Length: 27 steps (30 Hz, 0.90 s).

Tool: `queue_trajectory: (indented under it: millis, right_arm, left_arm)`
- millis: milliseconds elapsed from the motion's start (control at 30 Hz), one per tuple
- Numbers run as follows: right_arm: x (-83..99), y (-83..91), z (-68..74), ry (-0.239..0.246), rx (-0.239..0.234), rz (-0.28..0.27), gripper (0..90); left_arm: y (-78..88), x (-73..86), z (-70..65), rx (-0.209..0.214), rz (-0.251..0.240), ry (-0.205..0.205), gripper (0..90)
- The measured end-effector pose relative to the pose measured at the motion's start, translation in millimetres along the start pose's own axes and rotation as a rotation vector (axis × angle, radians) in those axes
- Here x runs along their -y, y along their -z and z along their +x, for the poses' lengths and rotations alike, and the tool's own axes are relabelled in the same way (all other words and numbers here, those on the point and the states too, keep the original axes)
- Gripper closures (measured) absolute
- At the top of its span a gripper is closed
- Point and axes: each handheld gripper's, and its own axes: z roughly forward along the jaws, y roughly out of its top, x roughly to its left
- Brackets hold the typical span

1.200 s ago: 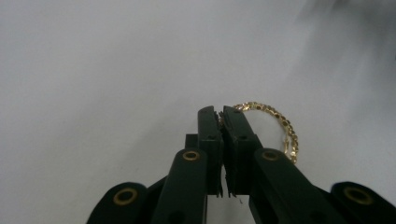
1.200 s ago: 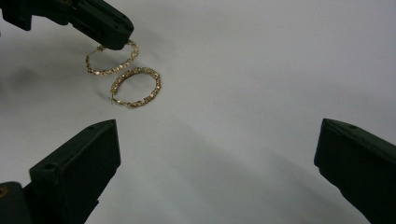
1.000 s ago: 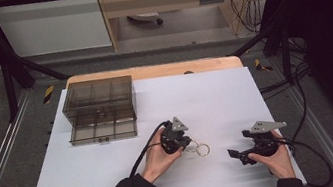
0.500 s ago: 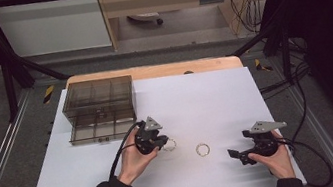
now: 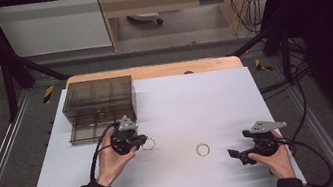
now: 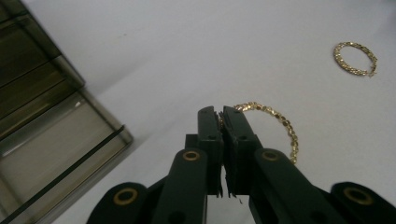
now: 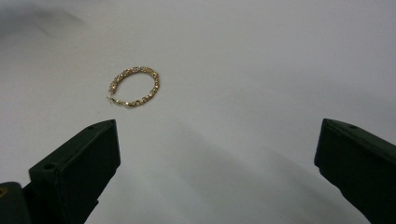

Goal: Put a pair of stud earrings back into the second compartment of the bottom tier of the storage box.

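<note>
Two gold hoop earrings of small linked beads. One hoop earring [image 6: 275, 122], pinched at its rim between the closed jaws of the left gripper [image 6: 222, 119], hangs left of the tabletop's centre; the second hoop earring [image 5: 202, 149] lies flat nearer the front edge.

Work surface: white sheet [image 5: 206, 102] covering a wooden table [image 5: 151, 70], the wood showing as a strip along the far edge. Smoky clear plastic drawer box [image 5: 100, 106] stands at the far left corner of the sheet, its lowest drawer pulled out toward the near edge. One gold hoop earring [image 5: 202, 149] lies flat near the middle of the sheet, slightly toward the near edge and right of centre.
</note>
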Motion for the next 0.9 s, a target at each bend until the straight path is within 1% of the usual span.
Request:
queue_trajectory:
  millis: [233, 533, 667, 900]
  right_arm:
    - [-0.1, 0.1, -0.3, 0.002, 0.001, -0.001, 0.9]
    - [-0.2, 0.0, -0.1, -0.001, 0.0, -0.001, 0.9]
    - [-0.2, 0.1, -0.1, -0.001, 0.0, -0.002, 0.9]
    - [-0.2, 0.3, -0.2, 0.0, 0.0, -0.003, 0.9]
  left_arm:
    - [16.1, 5.9, 18.7, -0.042, -0.002, 0.018, 86.4]
    - [35.0, 6.7, 38.7, -0.076, -0.017, 0.034, 86.3]
    - [39.9, 6.5, 48.4, -0.098, -0.008, 0.043, 86.4]
    - [46.0, 7.0, 71.1, -0.15, 0.009, 0.077, 86.3]
